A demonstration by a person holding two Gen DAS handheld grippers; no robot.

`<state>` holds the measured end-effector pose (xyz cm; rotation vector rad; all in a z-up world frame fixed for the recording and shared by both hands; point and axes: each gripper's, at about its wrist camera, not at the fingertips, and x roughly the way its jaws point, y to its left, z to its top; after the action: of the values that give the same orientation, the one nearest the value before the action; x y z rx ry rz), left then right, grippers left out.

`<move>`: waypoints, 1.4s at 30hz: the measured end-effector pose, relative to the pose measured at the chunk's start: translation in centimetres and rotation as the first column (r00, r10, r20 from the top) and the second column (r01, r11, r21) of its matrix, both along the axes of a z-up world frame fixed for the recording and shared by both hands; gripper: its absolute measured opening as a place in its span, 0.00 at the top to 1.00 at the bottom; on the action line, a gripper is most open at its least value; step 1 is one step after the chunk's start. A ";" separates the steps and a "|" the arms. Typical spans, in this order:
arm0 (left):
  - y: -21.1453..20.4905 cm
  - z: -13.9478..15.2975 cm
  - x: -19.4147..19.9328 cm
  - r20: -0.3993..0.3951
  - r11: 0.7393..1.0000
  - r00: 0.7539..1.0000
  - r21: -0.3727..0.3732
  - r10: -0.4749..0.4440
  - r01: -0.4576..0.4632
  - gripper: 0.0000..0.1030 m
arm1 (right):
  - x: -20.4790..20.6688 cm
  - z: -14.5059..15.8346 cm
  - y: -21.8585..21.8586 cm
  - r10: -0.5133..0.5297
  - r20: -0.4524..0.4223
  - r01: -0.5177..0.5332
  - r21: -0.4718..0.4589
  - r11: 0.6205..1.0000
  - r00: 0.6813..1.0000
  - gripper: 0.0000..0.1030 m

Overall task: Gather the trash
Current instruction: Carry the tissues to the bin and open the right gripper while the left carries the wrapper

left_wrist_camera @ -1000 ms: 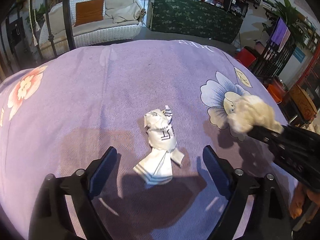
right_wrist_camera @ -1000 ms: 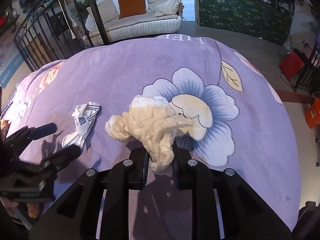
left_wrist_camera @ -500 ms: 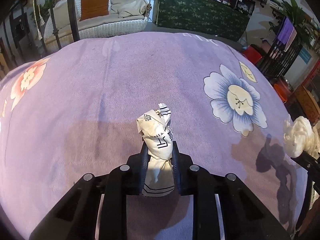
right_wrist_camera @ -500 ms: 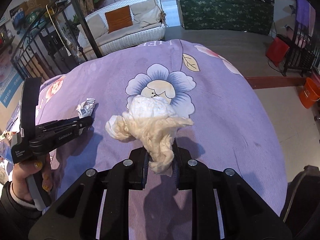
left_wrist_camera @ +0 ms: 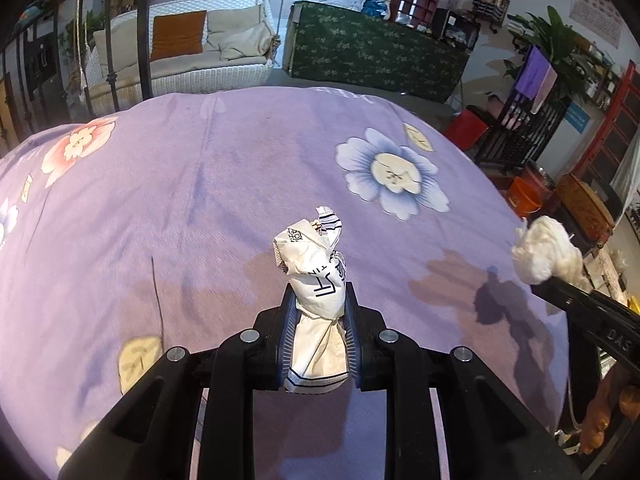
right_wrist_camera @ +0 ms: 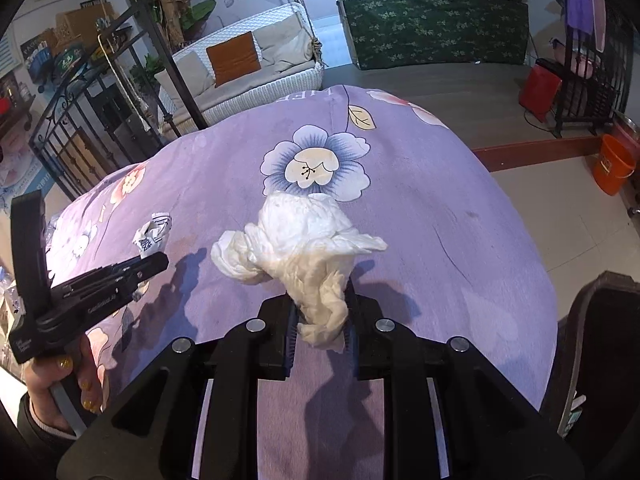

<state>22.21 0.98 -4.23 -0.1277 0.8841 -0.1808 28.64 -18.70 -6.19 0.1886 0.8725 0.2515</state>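
Two hand-held grippers: left hand-held gripper, right hand-held gripper. One printed wrapper. One crumpled tissue. One floral cloth.

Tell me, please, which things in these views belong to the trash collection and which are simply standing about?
Part of the job:
- printed paper wrapper, clamped in the left gripper
- crumpled white tissue, clamped in the right gripper

Just standing about:
- purple floral cloth
- white wicker sofa
- orange bucket
- green-covered counter
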 end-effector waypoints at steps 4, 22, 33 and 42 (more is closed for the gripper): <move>-1.2 0.3 -1.9 0.021 1.000 1.000 0.001 -0.015 0.015 0.79 | -2.0 0.1 -0.5 -0.010 0.011 0.010 0.015 1.000 1.000 0.80; -6.9 0.8 -6.4 0.050 0.987 0.987 -0.042 -0.153 0.155 0.79 | -10.1 -0.1 -8.1 -0.153 0.015 0.152 0.056 0.987 0.988 0.80; -11.4 1.1 -7.9 0.067 0.961 0.960 -0.034 -0.273 0.275 0.79 | -14.2 -0.5 -16.6 -0.364 0.011 0.362 0.061 0.930 0.931 0.80; -14.4 1.0 -8.6 0.073 0.934 0.931 -0.008 -0.357 0.358 0.79 | -16.1 -2.8 -22.1 -0.504 -0.063 0.506 0.028 0.862 0.861 0.80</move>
<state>13.65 -13.43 -3.21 0.0219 0.8292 -0.5331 12.53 -40.85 -8.94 0.4594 0.8407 -0.2304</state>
